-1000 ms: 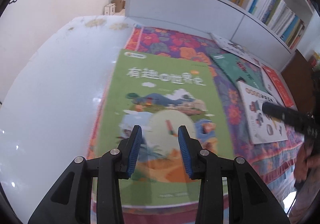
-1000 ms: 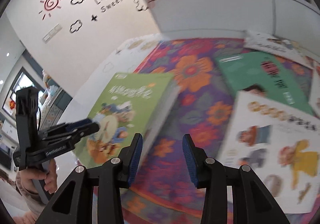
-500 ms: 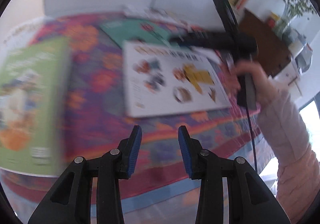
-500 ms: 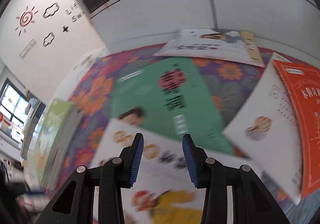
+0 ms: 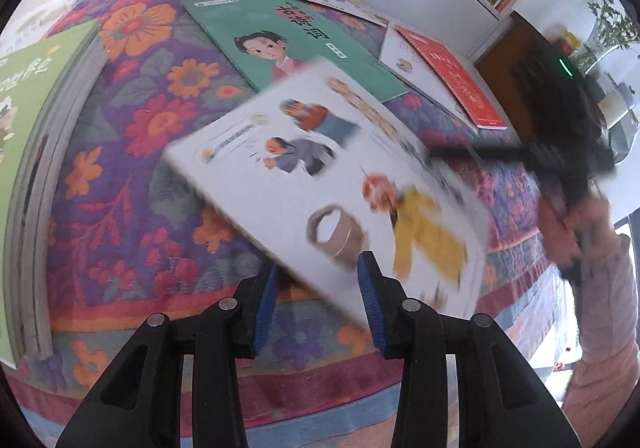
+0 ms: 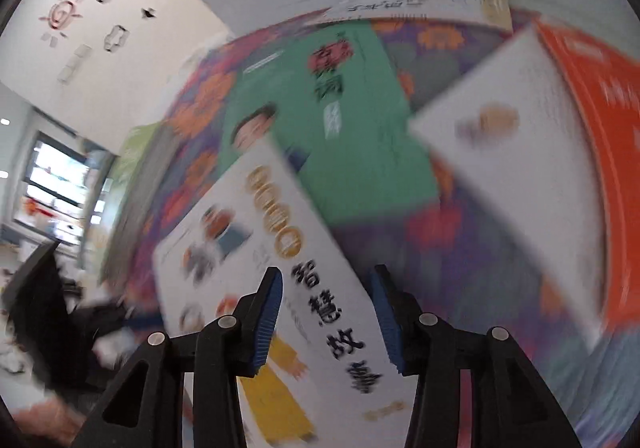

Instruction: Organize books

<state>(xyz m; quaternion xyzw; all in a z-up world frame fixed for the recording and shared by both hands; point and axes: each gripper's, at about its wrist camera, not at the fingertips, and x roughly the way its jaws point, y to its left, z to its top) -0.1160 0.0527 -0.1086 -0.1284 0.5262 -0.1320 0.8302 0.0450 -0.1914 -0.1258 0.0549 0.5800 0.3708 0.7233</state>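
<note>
The white book point(image 5: 320, 175) is looking like a thin, large picture book: light, with a glossy cover that is likely slippery and a body that is probably going to sag or flex if pinched at one corner only. The sound hold, in my judgement, is on an edge, one pair of tongs on each side, since the flat face is offering nothing to pinch (the floral cloth point(image 5: 140, 167) under it is soft, which may be helping a finger get beneath).

The book is lying askew across the middle of the left wrist frame, partly over the green book point(image 5: 296, 43). Whether it is flat on the cloth or tipped up I cannot tell, as it is blurred.

The left tongs point(image 5: 318, 288) are standing narrowly open at the bottom centre of the frame, gripping nothing. The book's near edge is showing in the gap just beyond the pads.

The right tongs point(image 6: 326, 308) are somewhat wider, their jaws having just been opening. In their own view the book's title side is showing between the fingers, but the pads are not pressing on it. Seen from the left, they are reaching in at the book's right edge; contact I cannot confirm.
</note>
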